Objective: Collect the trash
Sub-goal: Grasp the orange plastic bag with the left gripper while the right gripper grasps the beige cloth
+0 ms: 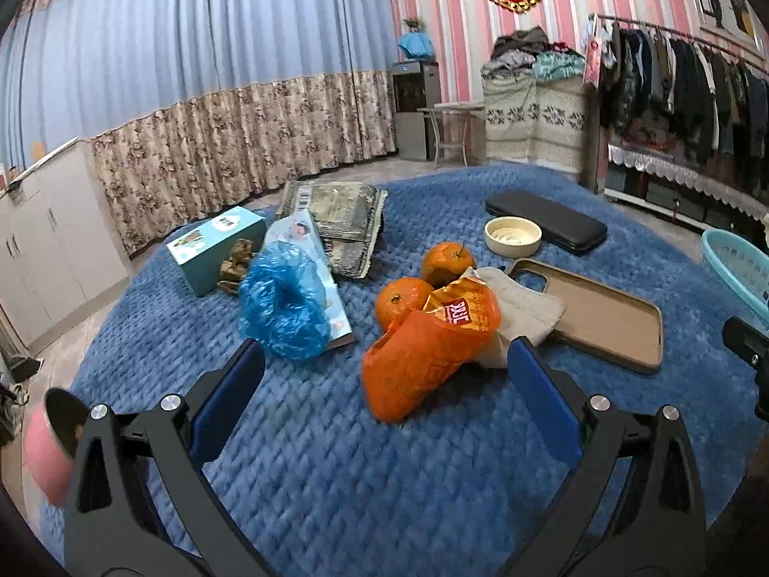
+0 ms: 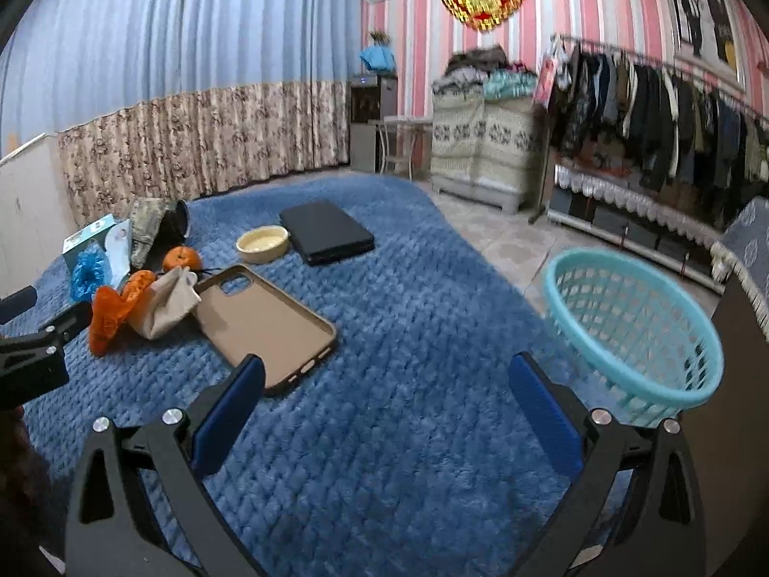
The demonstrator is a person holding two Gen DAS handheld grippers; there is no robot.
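Observation:
An orange crumpled snack wrapper [image 1: 427, 346] lies on the blue quilted table cover [image 1: 336, 457], just ahead of my open, empty left gripper [image 1: 384, 384]; it also shows in the right wrist view [image 2: 113, 310]. A blue crinkled plastic cover [image 1: 283, 303] and a brown crumpled scrap [image 1: 238, 259] lie to its left. A beige crumpled paper [image 1: 524, 310] lies behind the wrapper. My right gripper [image 2: 384, 389] is open and empty over bare cover. A teal plastic basket [image 2: 634, 332] stands off the table's right edge.
Two oranges [image 1: 408, 288], a tan phone case [image 1: 601, 312], a cream bowl [image 1: 512, 235], a black case [image 1: 548, 219], a teal box [image 1: 216, 247], a tissue pack [image 1: 307, 245] and a camouflage packet [image 1: 336, 216] lie on the table. A pink cup [image 1: 48, 447] is at far left.

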